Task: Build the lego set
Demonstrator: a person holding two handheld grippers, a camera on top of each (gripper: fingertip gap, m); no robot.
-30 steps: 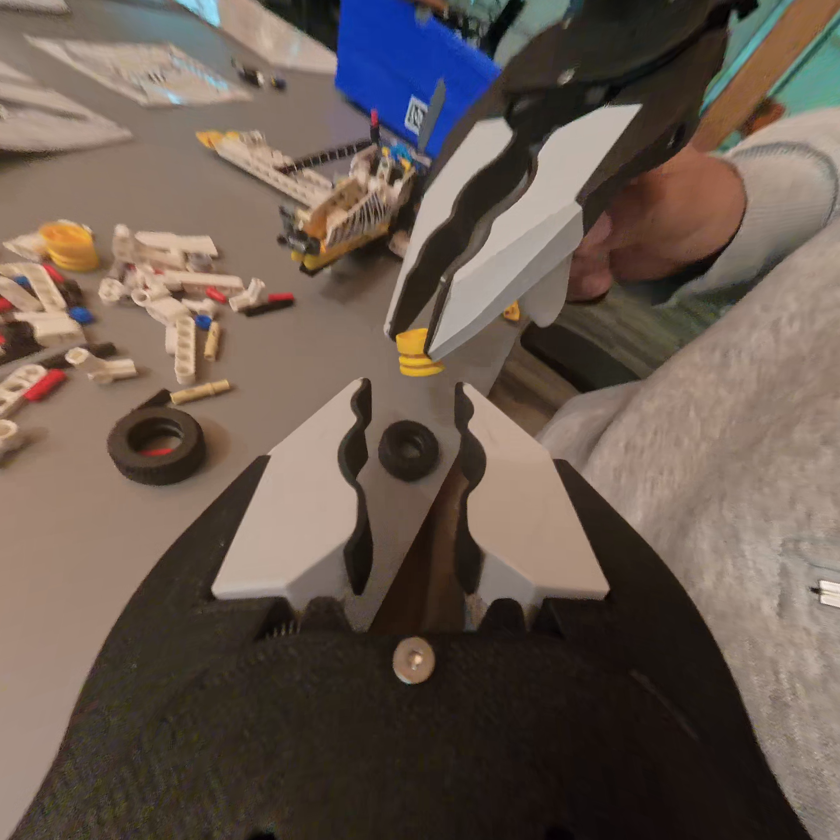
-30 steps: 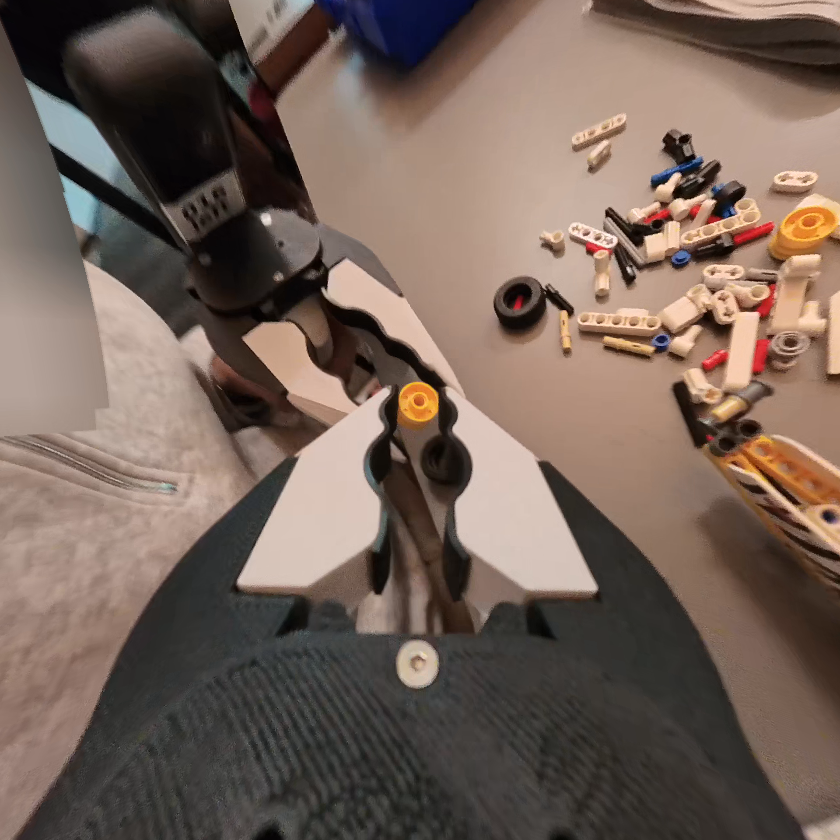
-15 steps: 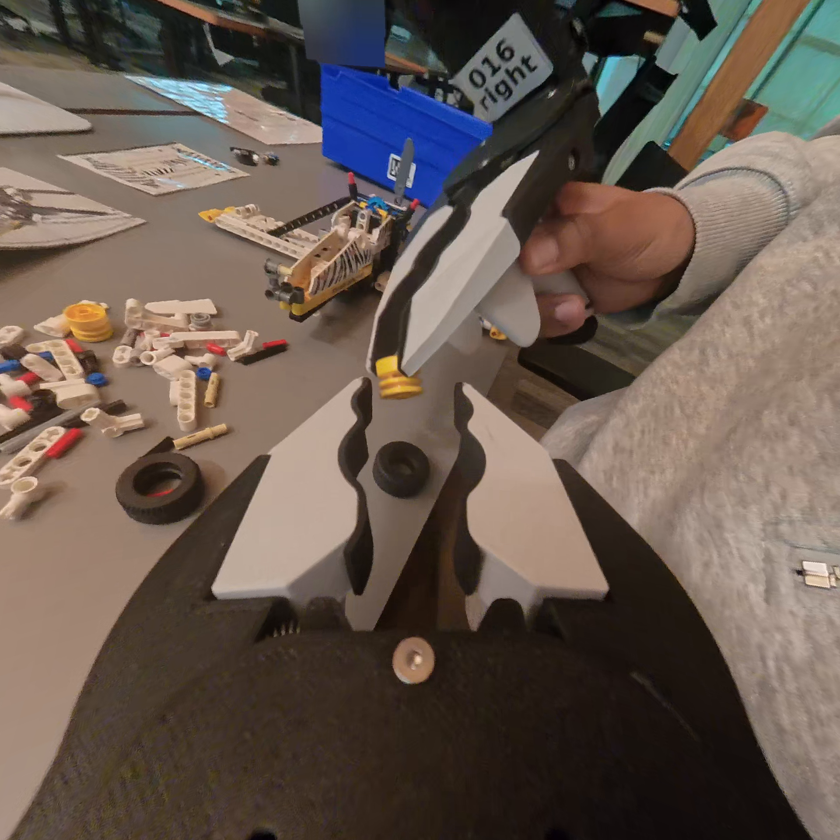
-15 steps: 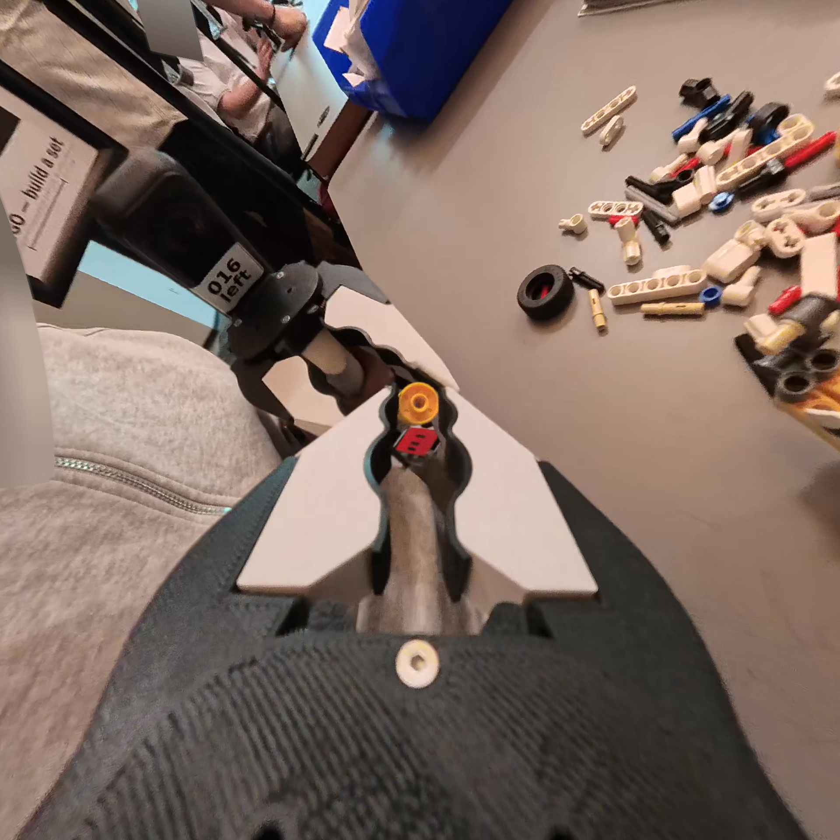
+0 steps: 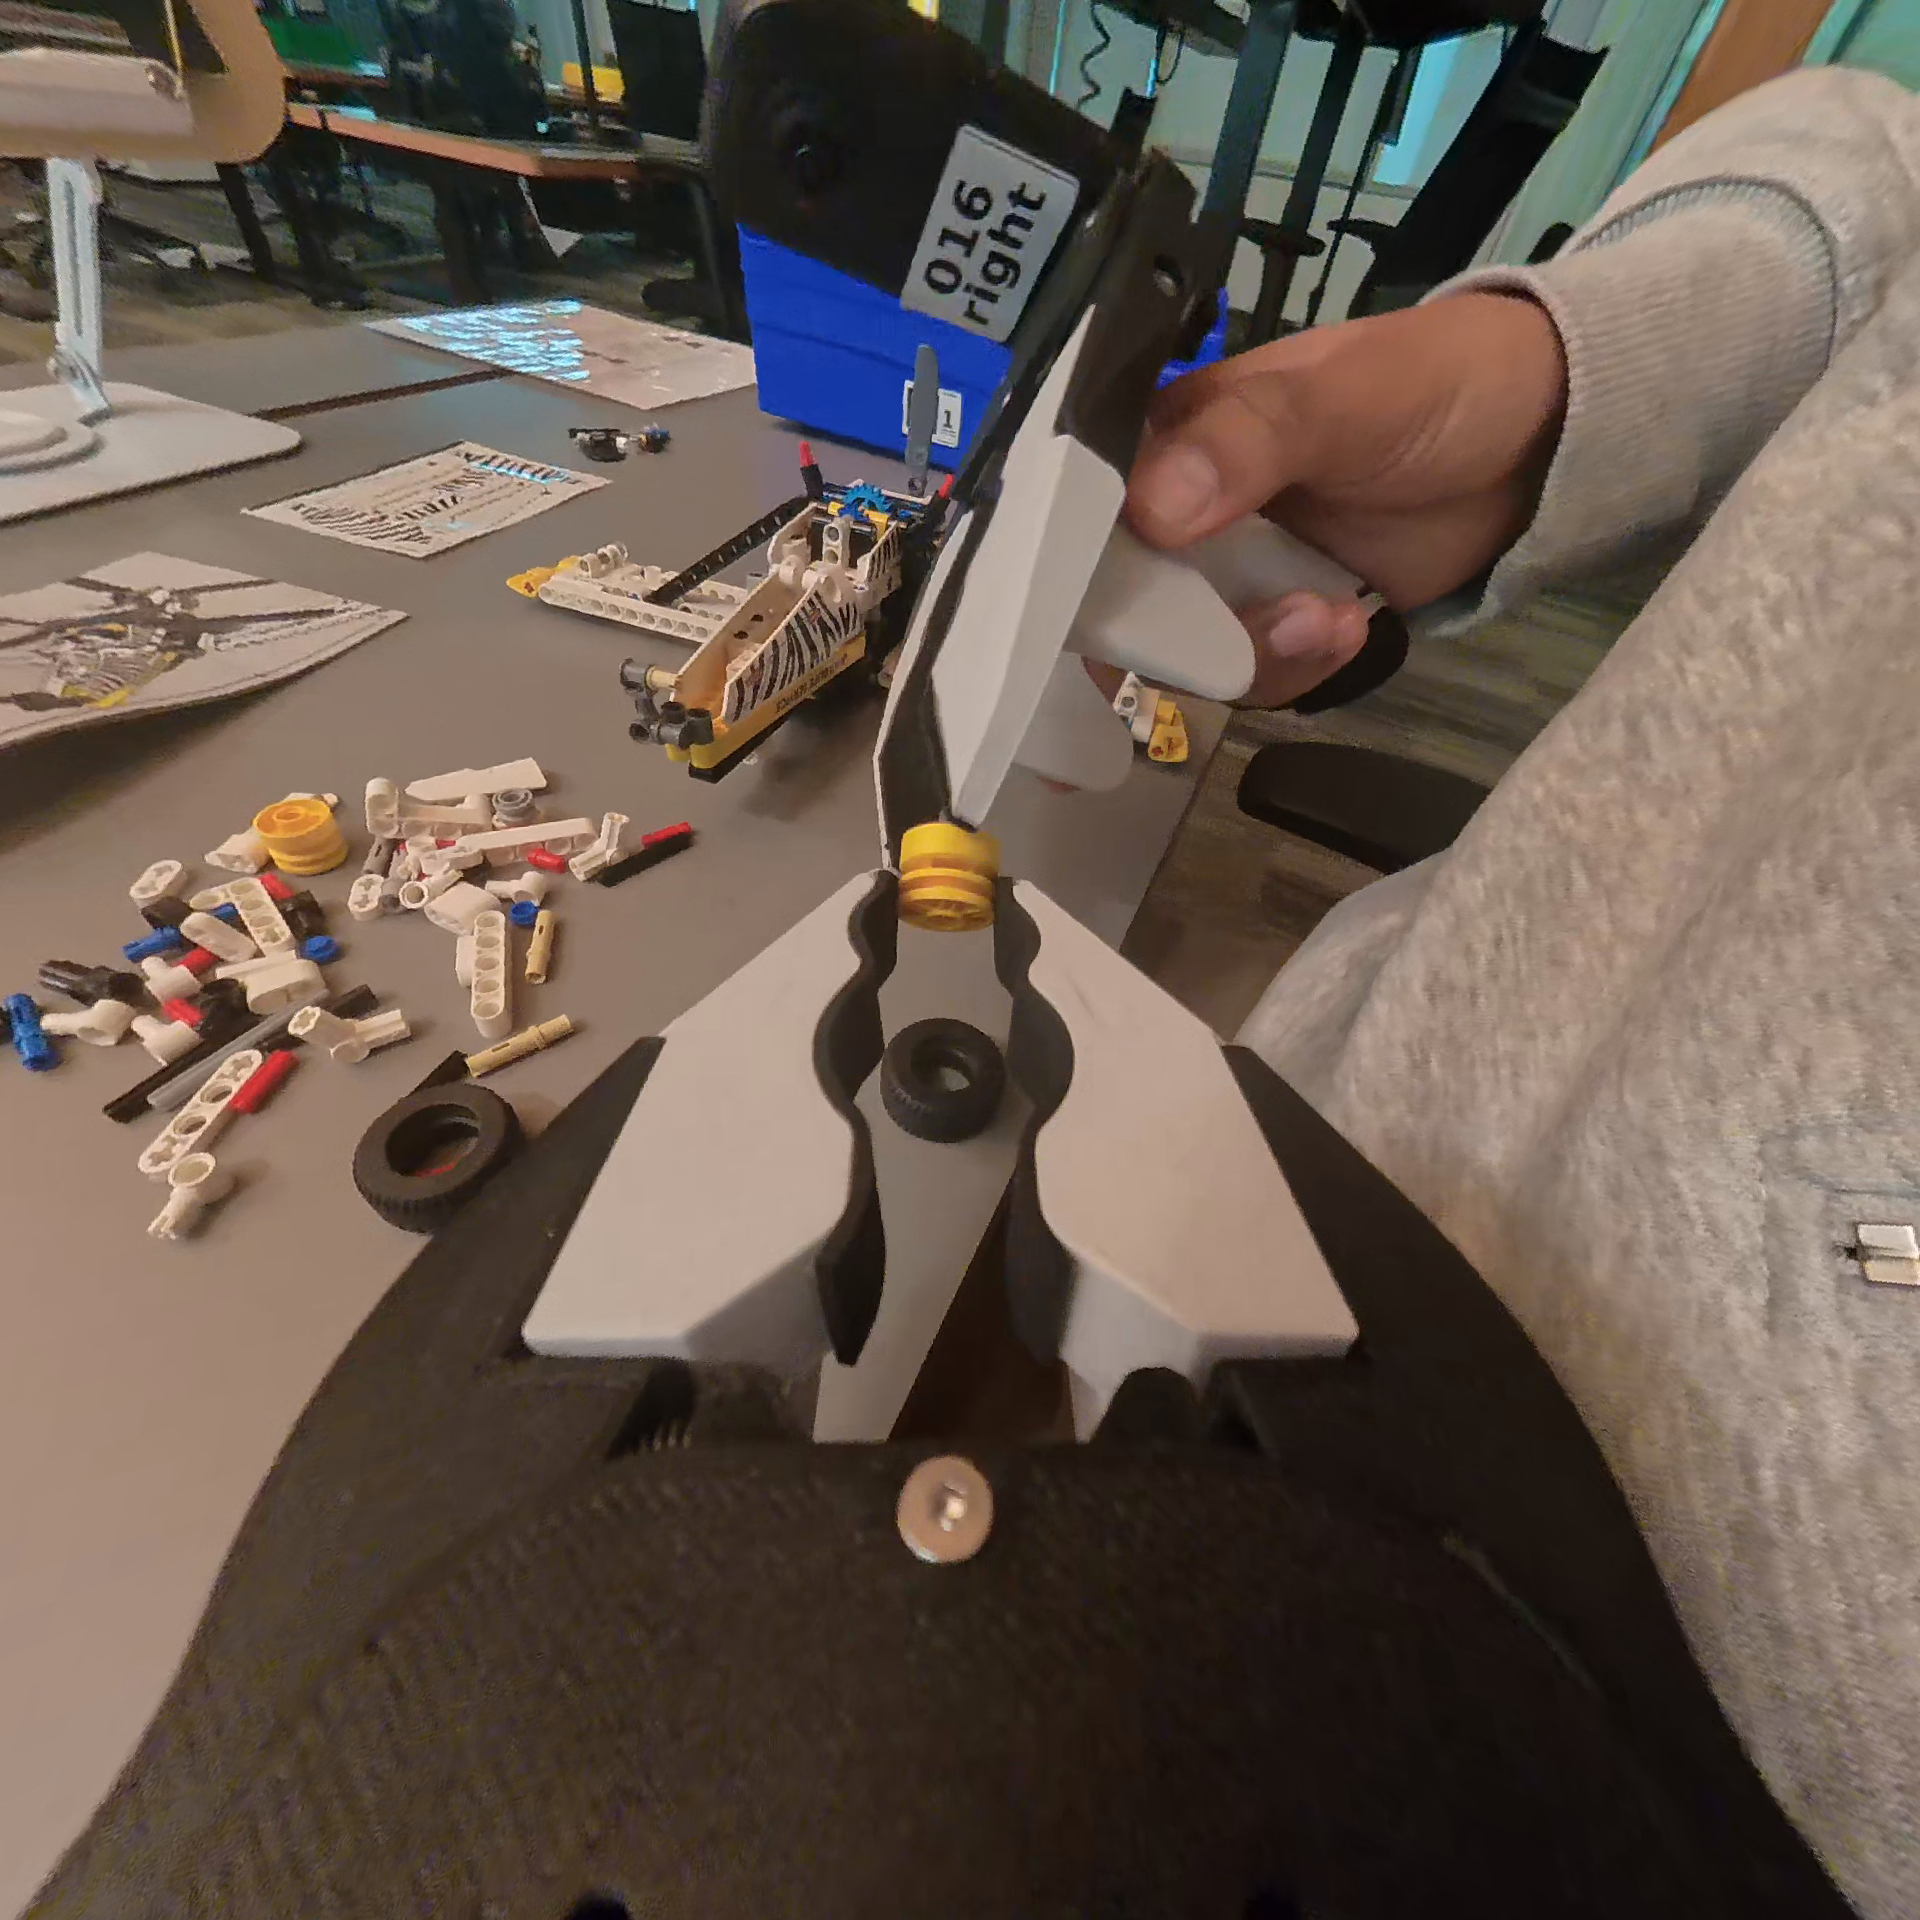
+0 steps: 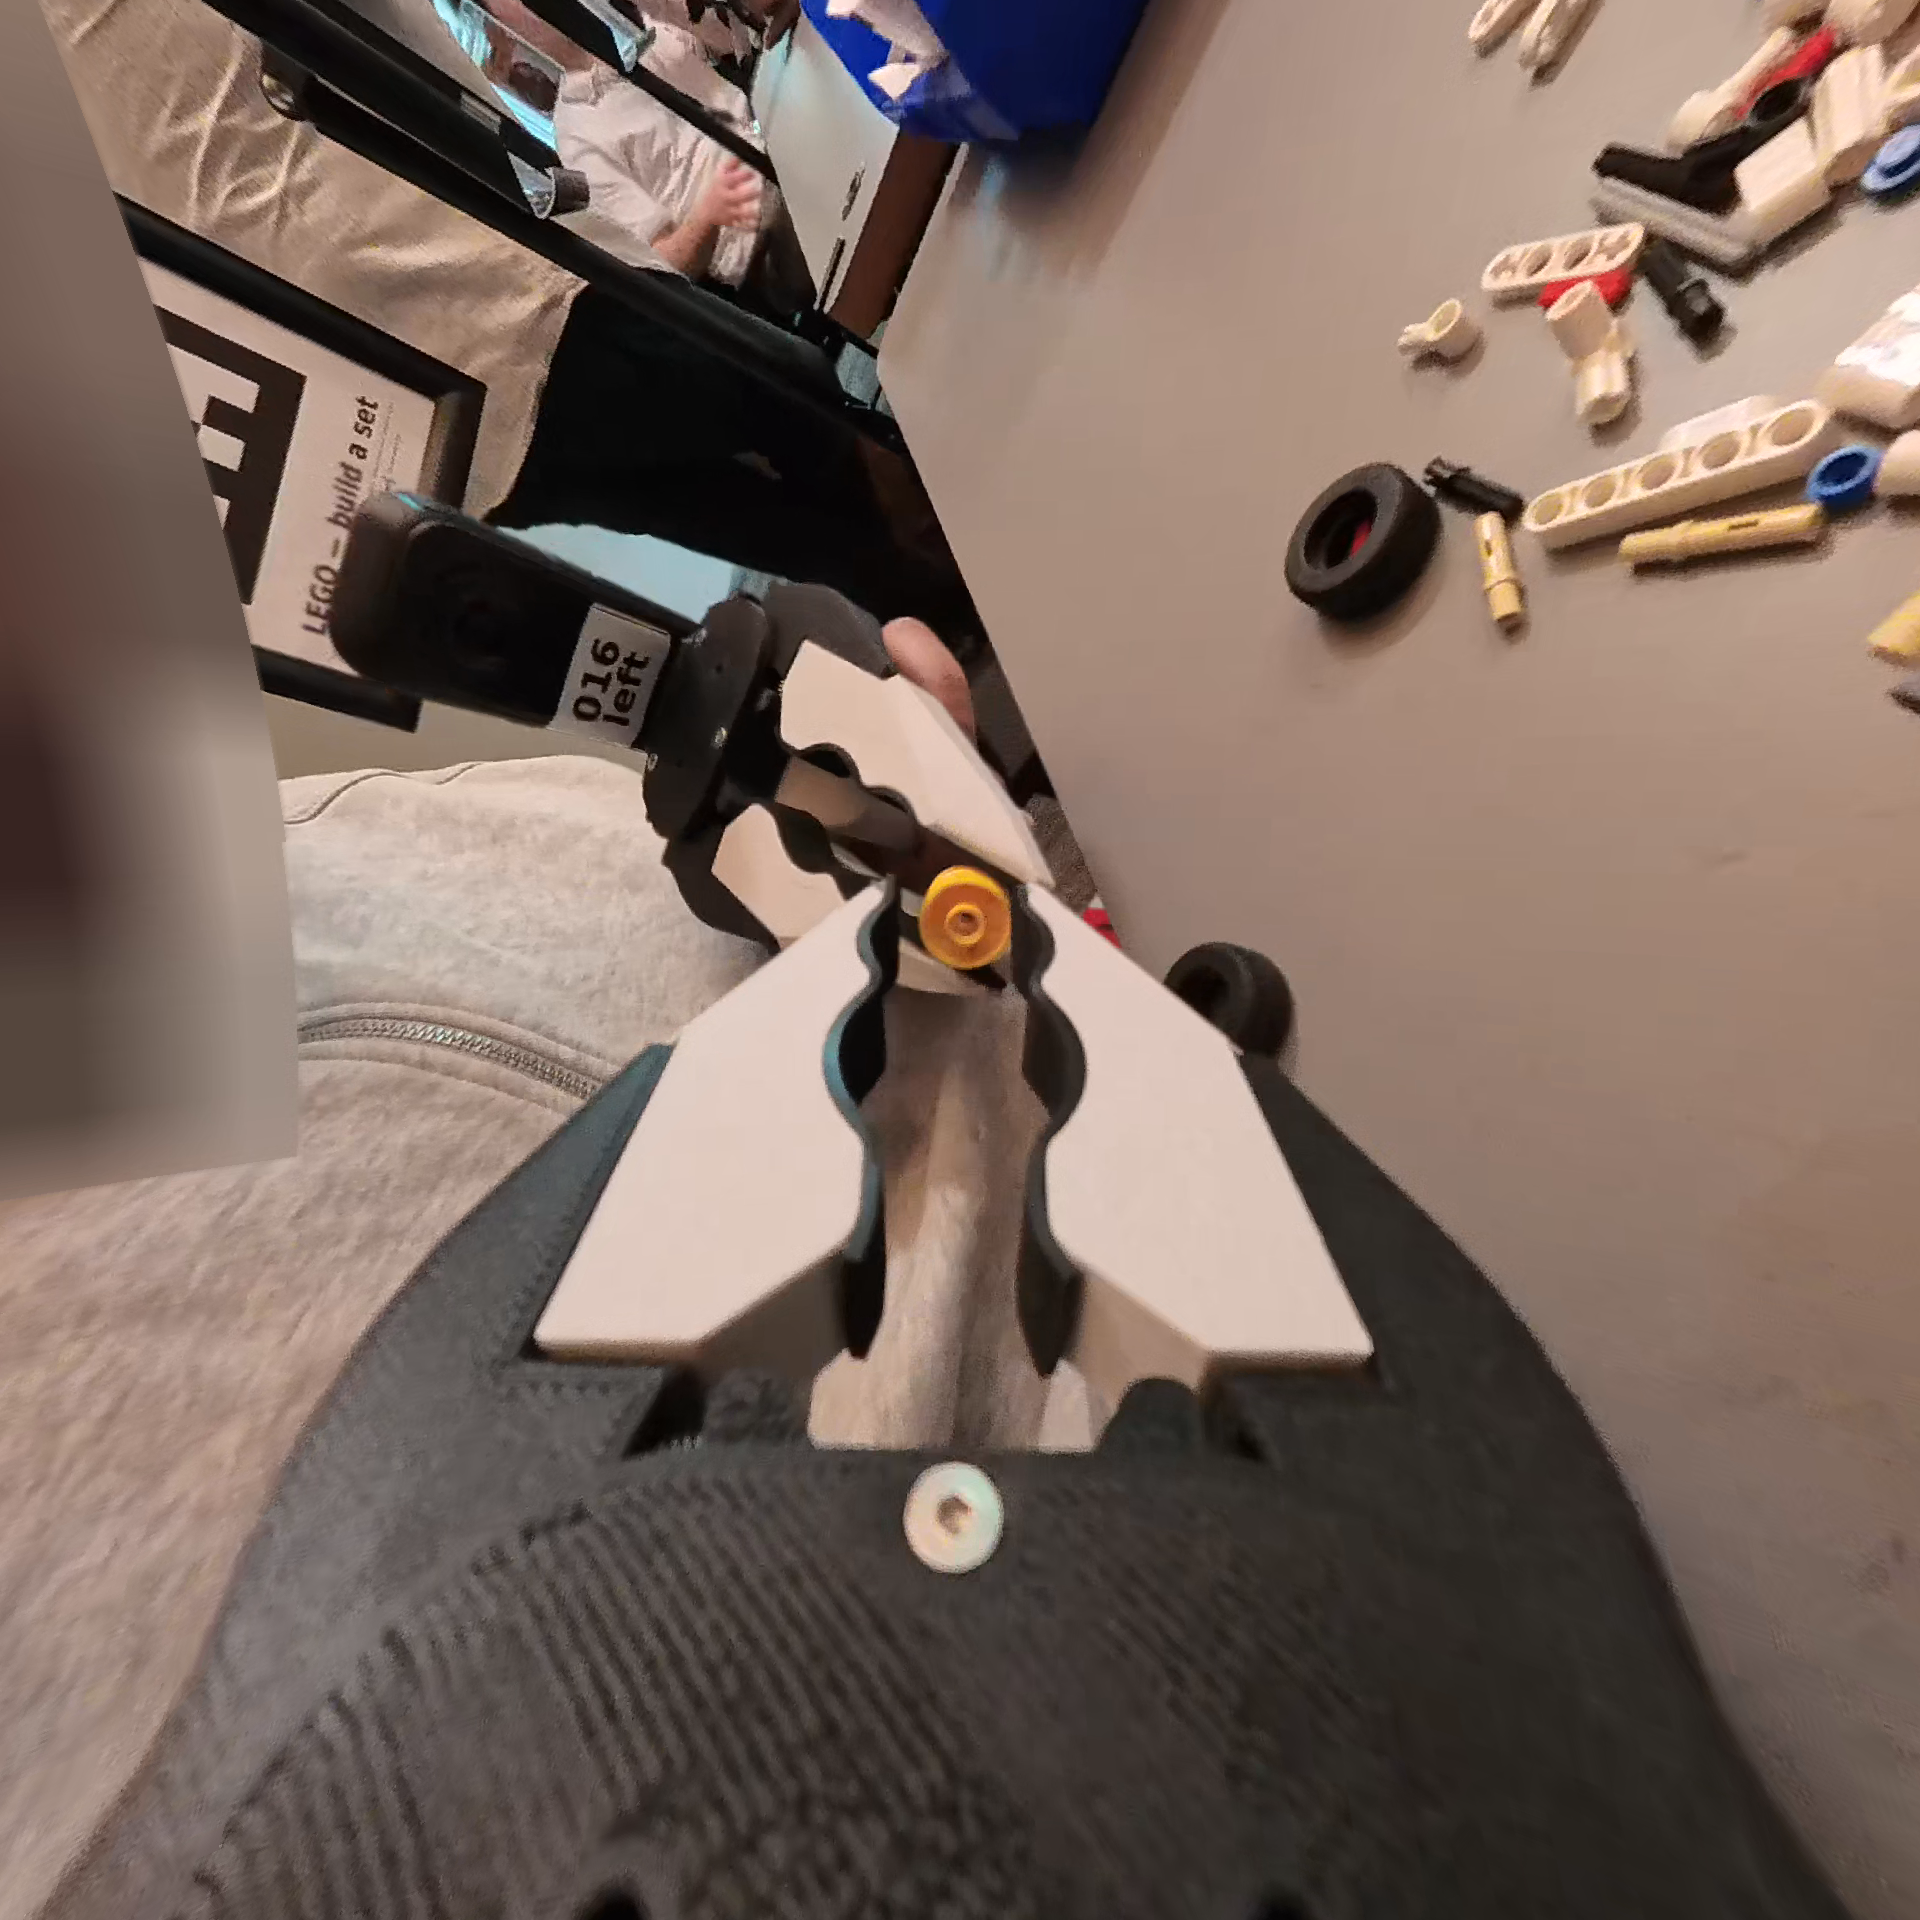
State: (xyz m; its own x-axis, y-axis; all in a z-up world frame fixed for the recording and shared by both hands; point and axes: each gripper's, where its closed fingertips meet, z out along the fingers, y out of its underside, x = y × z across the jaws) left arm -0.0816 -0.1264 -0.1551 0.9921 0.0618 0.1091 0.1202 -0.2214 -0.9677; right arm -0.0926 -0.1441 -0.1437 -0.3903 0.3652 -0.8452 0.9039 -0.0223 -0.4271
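Note:
A yellow wheel hub (image 5: 945,878) is held above the grey table's near edge. My right gripper (image 5: 935,821) comes down from above, shut on the hub; in the right wrist view the hub (image 6: 964,920) sits between my right gripper's (image 6: 956,906) tips. My left gripper (image 5: 945,891) has its tips against the hub's two sides. It also shows beyond the hub in the right wrist view (image 6: 951,883). A small black tyre (image 5: 942,1081) (image 6: 1231,997) lies on the table below, between my left fingers (image 5: 727,1143).
A larger black tyre (image 5: 436,1153) (image 6: 1361,540), a pile of loose pieces (image 5: 312,935) (image 6: 1683,468) and a second yellow hub (image 5: 299,831) lie left. The partly built model (image 5: 779,644), a blue bin (image 5: 842,353) and instruction sheets (image 5: 156,634) stand farther back. The table edge (image 5: 1174,883) is close. My two grippers' fingertips are within a few centimetres of each other.
My right gripper brought the yellow hub down between my left fingertips. My left gripper narrowed from wide open onto the hub. Both views tilted up.

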